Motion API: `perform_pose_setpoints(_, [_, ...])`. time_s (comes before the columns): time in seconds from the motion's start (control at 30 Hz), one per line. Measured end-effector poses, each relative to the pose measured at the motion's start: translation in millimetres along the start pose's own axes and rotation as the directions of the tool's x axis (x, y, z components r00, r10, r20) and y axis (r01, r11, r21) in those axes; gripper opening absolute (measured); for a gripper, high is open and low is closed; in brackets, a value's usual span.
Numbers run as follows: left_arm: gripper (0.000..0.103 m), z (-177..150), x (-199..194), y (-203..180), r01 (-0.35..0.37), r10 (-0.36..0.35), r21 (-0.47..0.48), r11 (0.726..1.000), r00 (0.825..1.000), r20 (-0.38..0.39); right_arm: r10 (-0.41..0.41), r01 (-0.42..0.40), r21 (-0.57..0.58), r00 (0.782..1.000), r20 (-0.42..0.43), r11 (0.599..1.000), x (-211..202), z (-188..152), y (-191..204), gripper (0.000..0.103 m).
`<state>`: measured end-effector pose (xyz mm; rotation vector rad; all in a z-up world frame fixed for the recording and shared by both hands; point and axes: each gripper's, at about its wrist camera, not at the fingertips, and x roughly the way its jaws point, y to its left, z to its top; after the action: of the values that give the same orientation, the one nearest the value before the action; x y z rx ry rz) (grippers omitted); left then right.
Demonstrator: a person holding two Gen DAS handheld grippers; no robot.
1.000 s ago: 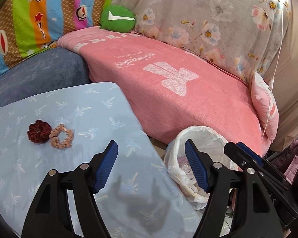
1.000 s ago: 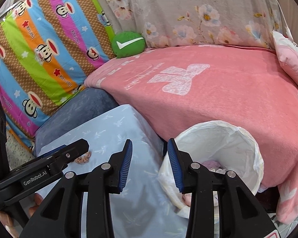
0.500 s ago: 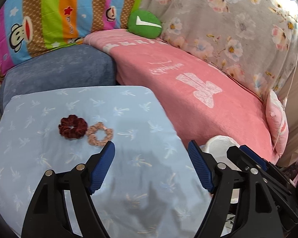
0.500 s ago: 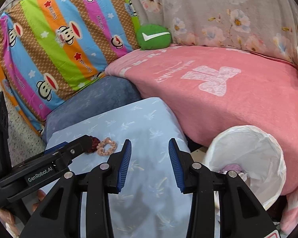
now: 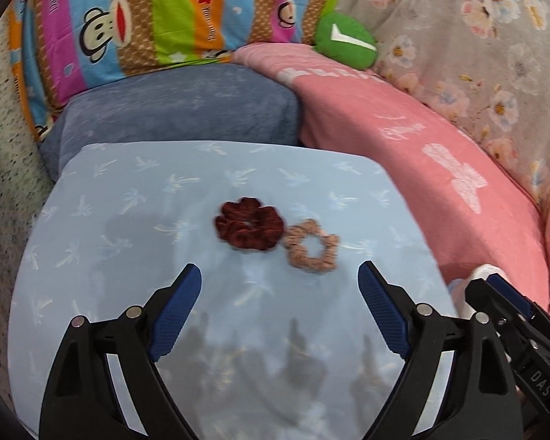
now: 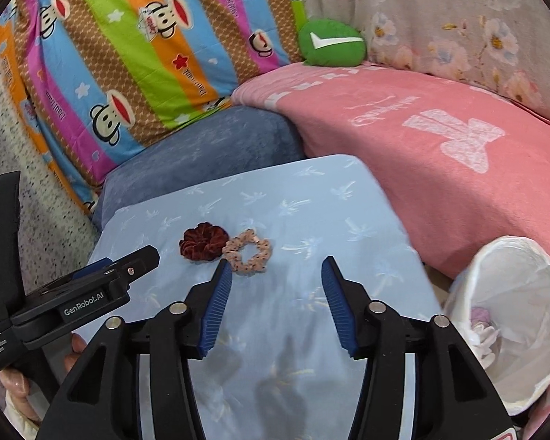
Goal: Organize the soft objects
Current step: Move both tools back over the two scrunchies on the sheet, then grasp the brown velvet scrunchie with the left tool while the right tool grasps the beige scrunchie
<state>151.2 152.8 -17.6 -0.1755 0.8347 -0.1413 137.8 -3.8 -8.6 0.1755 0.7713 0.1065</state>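
A dark red velvet scrunchie and a peach dotted scrunchie lie touching side by side on the light blue cushion. My left gripper hangs open just short of them, nothing between its fingers. My right gripper is open too, a little to the right of the peach scrunchie, with its left fingertip close to it. In the right wrist view the left gripper's body shows at the lower left, held by a hand.
A white bag-lined bin with soft items inside stands right of the cushion. A pink blanket covers the sofa behind. A green pillow, a striped monkey-print pillow and a blue-grey cushion sit farther back.
Both grippers have swung left, away from the bin and toward the scrunchies, which now sit near the middle of both views. The right gripper's fingers have spread wider.
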Motion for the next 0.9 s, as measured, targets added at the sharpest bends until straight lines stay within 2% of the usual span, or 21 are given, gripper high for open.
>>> perform_pose_setpoints(0.13, [0.091, 7, 20, 25, -0.042, 0.041, -0.042, 0.998, 0.999, -0.019, 0.016, -0.016, -0.019, 0.999, -0.028, 1.0, 34, 3, 16, 0.056])
perform_pose_setpoints(0.33, [0.092, 23, 58, 47, -0.062, 0.057, -0.087, 0.994, 0.997, -0.056, 0.03, -0.031, -0.021, 0.997, -0.064, 0.999, 94, 10, 29, 0.058])
perform_pose_setpoints(0.63, [0.09, 36, 112, 54, -0.07, 0.061, -0.101, 0.992, 0.994, -0.094, 0.0, 0.003, 0.023, 0.993, -0.12, 1.0, 164, 17, 18, 0.058])
perform_pose_setpoints(0.7, [0.085, 34, 120, 55, -0.065, 0.054, -0.099, 0.993, 0.993, -0.106, 0.001, 0.003, 0.03, 0.991, -0.136, 1.0, 174, 15, 15, 0.058])
perform_pose_setpoints(0.8, [0.071, 29, 130, 56, -0.062, 0.05, -0.091, 0.994, 0.989, -0.137, -0.009, 0.013, 0.027, 0.988, -0.152, 1.0, 184, 9, 13, 0.057])
perform_pose_setpoints(0.9, [0.057, 25, 135, 57, -0.067, 0.053, -0.092, 0.994, 0.988, -0.148, -0.006, 0.012, 0.033, 0.985, -0.174, 0.999, 191, 3, 12, 0.046])
